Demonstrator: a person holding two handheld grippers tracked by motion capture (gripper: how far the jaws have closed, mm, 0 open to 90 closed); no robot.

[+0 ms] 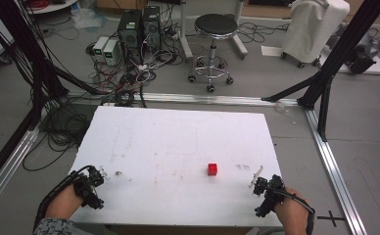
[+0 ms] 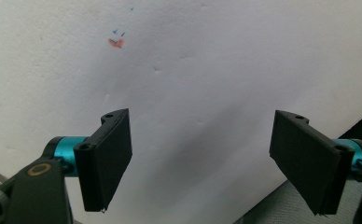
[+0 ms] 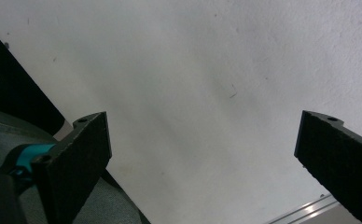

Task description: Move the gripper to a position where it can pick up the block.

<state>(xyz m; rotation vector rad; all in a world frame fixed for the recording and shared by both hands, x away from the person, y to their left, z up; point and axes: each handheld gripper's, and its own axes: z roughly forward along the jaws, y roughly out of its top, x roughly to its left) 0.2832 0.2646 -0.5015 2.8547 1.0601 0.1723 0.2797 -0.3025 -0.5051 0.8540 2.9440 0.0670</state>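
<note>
A: Start nearest to you. What are your hands doing?

B: Your left gripper (image 1: 98, 182) sits at the near left corner of the table (image 1: 178, 142), low over the white top. Its fingers (image 2: 105, 163) are spread wide with nothing between them, just bare table under the gap.

A: And the right?

B: Your right gripper (image 1: 259, 183) is at the near right corner, close to the table's right edge. Its fingers (image 3: 76, 163) are wide apart too, and empty. In the right gripper view you see white table between them, with the edge and grey floor (image 3: 100, 205) at the lower left.

A: Where is the block?

B: The red block (image 1: 212, 169) lies on the table, right of the middle and toward your side. It is nearer your right gripper than your left, but apart from both. Nothing touches it.

A: Anything else on the table?

B: A few faint stains and scuffs. In the left gripper view there is a small red mark (image 2: 116, 43) with blue specks ahead of the fingers.

A: And beyond the table?

B: An aluminium rail (image 1: 202, 99) runs along the floor past the far edge. Behind it stand a black stool (image 1: 215, 29), computer towers (image 1: 140, 27) amid tangled cables (image 1: 114, 73), and a white covered thing (image 1: 313, 27) at the far right. Black frame posts (image 1: 344, 49) lean in at both sides.
</note>
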